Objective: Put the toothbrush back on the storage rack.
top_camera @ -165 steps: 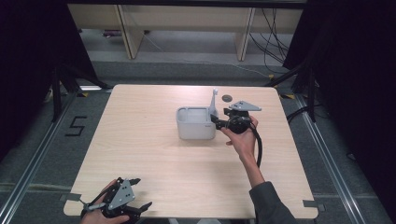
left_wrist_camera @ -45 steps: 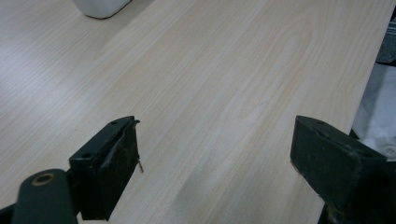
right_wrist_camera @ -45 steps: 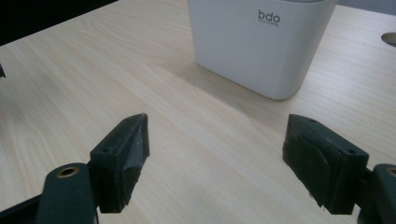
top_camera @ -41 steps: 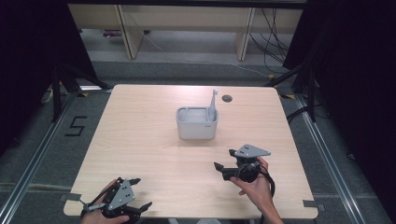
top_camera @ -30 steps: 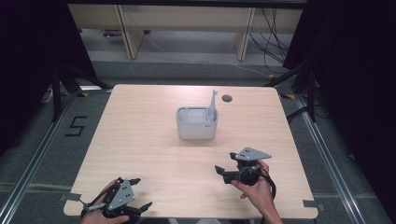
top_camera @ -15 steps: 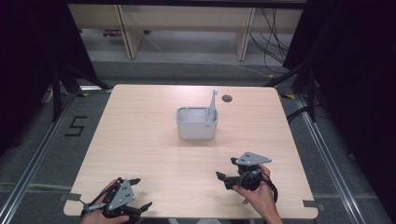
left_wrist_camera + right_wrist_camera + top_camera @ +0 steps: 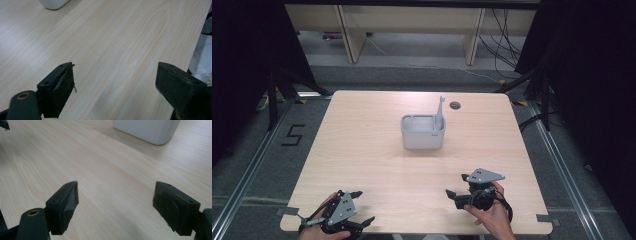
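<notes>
White toothbrush (image 7: 440,111) stands in the grey holder (image 7: 423,134); both tools, left (image 7: 358,209) and right (image 7: 453,196), rest spread and empty on the bench (image 7: 377,150), job seemingly finished.

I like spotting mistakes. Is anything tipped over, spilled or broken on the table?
Nothing stands out. The grey tub stands upright in the middle of the table, and the toothbrush stands neatly in it. Both grippers, left and right, are open and hold nothing.
</notes>
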Motion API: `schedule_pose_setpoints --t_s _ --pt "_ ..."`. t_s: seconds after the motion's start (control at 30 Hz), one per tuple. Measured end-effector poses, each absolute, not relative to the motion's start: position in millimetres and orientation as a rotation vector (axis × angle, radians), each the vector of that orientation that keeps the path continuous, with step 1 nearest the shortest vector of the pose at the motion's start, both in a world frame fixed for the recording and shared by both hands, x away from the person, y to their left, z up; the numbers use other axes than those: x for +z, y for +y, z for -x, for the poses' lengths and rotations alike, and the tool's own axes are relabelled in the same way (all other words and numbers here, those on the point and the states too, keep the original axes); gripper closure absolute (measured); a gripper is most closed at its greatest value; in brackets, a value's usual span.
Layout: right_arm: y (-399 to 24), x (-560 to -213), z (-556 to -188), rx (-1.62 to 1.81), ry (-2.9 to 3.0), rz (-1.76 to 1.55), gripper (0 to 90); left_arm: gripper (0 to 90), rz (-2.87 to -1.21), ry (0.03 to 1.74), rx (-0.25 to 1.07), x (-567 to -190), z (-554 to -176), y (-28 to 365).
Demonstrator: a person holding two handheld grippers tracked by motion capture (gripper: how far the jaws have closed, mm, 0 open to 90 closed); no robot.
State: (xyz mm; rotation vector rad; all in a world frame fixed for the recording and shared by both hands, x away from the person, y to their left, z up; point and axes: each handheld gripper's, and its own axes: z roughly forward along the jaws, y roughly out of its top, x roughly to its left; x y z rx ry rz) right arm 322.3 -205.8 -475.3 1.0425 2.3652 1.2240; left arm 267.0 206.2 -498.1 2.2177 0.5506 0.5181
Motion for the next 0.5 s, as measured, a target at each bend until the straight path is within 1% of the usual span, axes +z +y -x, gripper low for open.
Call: schedule_pose_setpoints --t_s 0.5 --pt "-208.5 -479.1 -311.6 1.178 2.407 -1.050 20.9 14.8 -2.219 0.547 0.519 -498.1 -266.8 206.1"
